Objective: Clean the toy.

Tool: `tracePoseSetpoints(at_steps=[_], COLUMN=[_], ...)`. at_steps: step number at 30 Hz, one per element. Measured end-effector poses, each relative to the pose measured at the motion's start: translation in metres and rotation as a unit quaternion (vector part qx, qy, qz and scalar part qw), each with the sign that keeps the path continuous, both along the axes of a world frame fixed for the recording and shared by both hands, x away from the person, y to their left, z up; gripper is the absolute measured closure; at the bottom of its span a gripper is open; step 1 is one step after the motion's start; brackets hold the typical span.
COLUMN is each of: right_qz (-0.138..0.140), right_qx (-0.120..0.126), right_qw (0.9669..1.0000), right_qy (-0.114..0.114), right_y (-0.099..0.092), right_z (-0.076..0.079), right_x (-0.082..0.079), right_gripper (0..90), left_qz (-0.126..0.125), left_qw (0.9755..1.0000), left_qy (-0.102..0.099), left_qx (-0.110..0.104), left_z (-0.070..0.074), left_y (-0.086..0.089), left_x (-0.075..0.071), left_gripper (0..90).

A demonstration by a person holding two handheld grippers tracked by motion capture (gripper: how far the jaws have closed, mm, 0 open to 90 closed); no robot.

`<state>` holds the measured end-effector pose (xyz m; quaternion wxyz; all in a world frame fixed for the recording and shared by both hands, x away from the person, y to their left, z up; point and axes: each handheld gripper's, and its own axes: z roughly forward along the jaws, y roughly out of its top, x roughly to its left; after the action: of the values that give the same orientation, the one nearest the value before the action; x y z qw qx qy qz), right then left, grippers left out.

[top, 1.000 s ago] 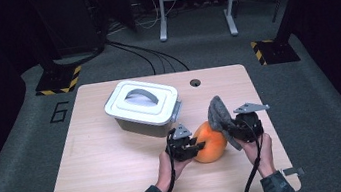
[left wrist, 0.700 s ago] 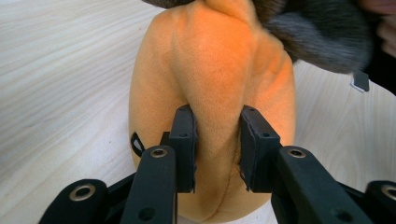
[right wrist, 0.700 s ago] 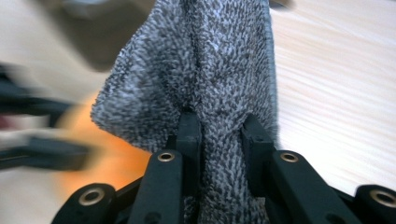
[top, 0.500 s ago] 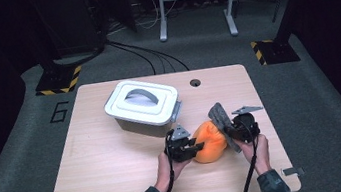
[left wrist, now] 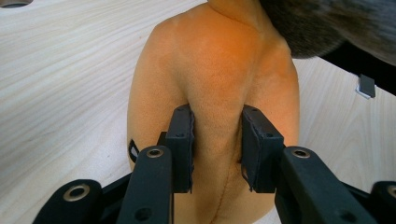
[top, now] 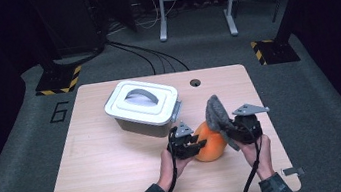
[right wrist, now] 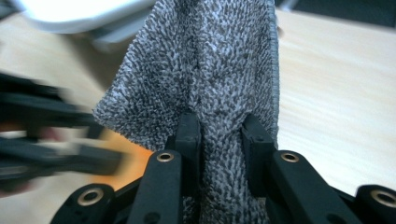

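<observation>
An orange plush ball point(top: 212, 146) rests on the wooden table point(top: 107, 160), near its front right. My left gripper point(top: 196, 145) is shut on the ball from the left; in the left gripper view its pads point(left wrist: 183, 140) pinch a fold of the orange plush point(left wrist: 219, 60). My right gripper point(top: 229, 130) is shut on a grey terry cloth point(top: 215, 112) and holds it against the ball's upper right side. Seen from the right gripper view, the cloth point(right wrist: 210, 60) stands up between the jaws point(right wrist: 223, 144). The cloth's edge point(left wrist: 327, 23) hangs over the ball's far side.
A white lidded box point(top: 142, 105) with a handle in its lid stands behind and left of the ball, close to the left gripper. A cable hole point(top: 195, 82) lies near the table's back edge. Bare table spreads to the left and front.
The right gripper with the cloth dipped toward the ball and rose again to about where it was. The left gripper and the ball have stayed put.
</observation>
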<state>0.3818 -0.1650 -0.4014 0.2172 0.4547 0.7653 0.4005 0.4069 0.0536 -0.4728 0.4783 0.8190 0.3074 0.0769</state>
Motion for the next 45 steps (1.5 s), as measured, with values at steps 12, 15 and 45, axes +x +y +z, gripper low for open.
tracePoseSetpoints(at_steps=[12, 15, 45], right_qz=[-0.034, -0.043, 0.016], right_qx=[-0.041, -0.038, -0.015], right_qw=[0.9974, 0.9966, 0.9981], right_qy=[0.049, 0.059, 0.058], right_y=[-0.002, -0.007, 0.012], right_z=[-0.034, -0.040, -0.026], right_x=[0.032, 0.037, 0.022], right_gripper=[73.0, 73.0, 73.3], left_qz=[0.005, 0.003, -0.009], left_qw=[0.9999, 0.9999, 0.9996], left_qy=[0.007, 0.005, -0.027], left_qx=[-0.008, -0.008, 0.007], left_z=[-0.006, -0.006, 0.014], left_y=[0.006, 0.007, 0.020], left_x=[-0.001, -0.002, -0.024], left_gripper=[70.5, 70.4, 36.7])
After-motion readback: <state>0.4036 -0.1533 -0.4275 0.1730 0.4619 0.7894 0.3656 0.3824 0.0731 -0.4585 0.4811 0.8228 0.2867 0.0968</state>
